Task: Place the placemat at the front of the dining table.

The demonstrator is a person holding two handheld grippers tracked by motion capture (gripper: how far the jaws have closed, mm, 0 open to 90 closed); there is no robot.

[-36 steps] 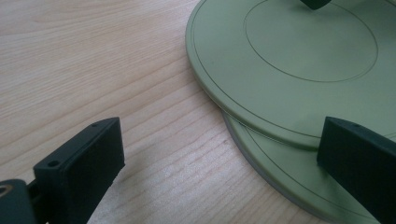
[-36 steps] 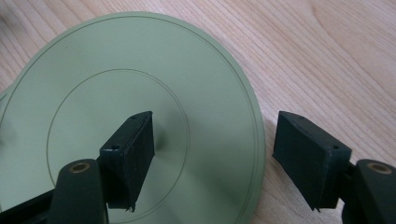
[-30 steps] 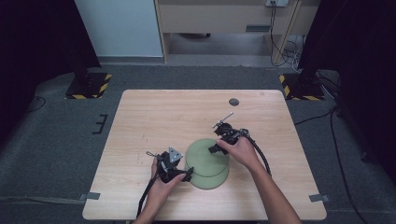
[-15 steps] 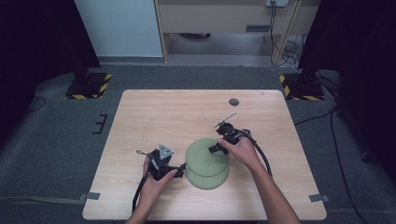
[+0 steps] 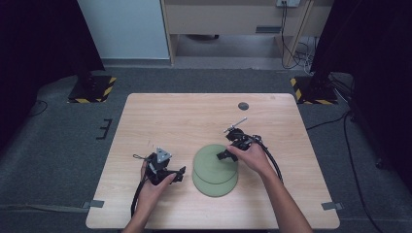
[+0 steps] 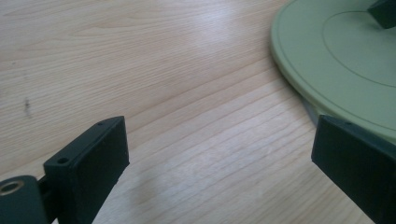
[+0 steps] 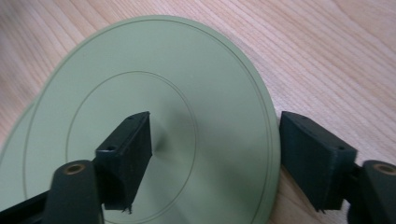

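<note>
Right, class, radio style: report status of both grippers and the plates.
Left gripper open, on the table left of the plates, holding nothing. Right gripper open, jaws astride the top plate's rim. Second plate beneath, offset. Nothing in the way.

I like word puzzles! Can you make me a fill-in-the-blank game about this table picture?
1. The round plates are coloured ____.
2. The right tool has its jaws standing ____, one over the top plate, one past its rim.
3. The left tool hovers over the bare wooden ____.
4. The number of plates in the stack is ____.

Missing words: green; open; table; two
</note>
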